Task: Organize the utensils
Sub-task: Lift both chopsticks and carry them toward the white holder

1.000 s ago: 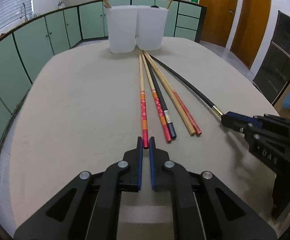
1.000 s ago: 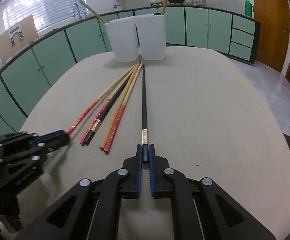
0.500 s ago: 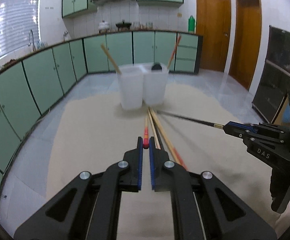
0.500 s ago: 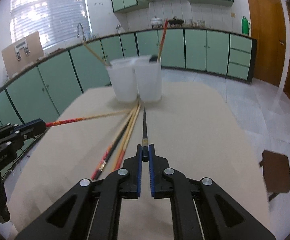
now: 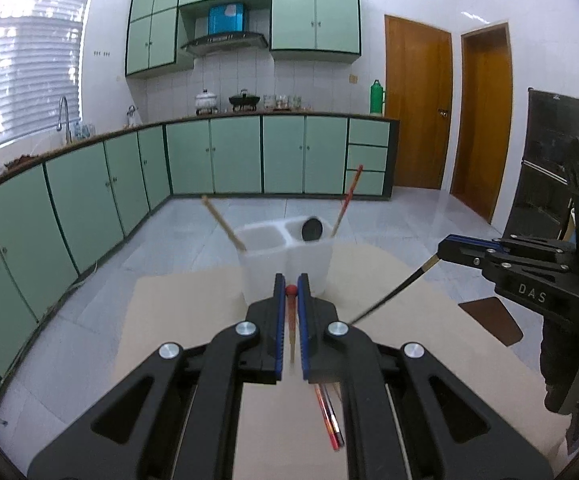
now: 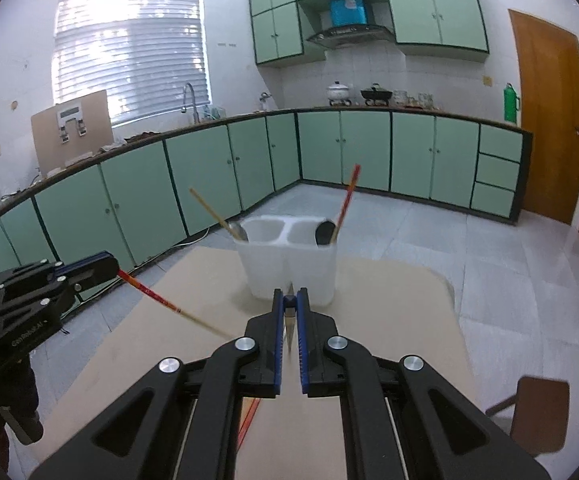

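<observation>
Just in front of the white holder (image 5: 287,260), both chopsticks I clamped flat on the counter (image 6: 389,320) a second ago are now lifted clear, tips hanging down. My left tool (image 5: 291,292) is closed on the red-ended chopstick (image 5: 291,290); my right tool (image 6: 289,304) is closed on the black chopstick (image 5: 393,294). Next, I judge, comes steering each into a holder compartment, while the remaining chopsticks (image 5: 329,420) wait on the counter nearer me.

Translucent plastic holder (image 6: 289,268); seemingly matt table (image 6: 389,320).
</observation>
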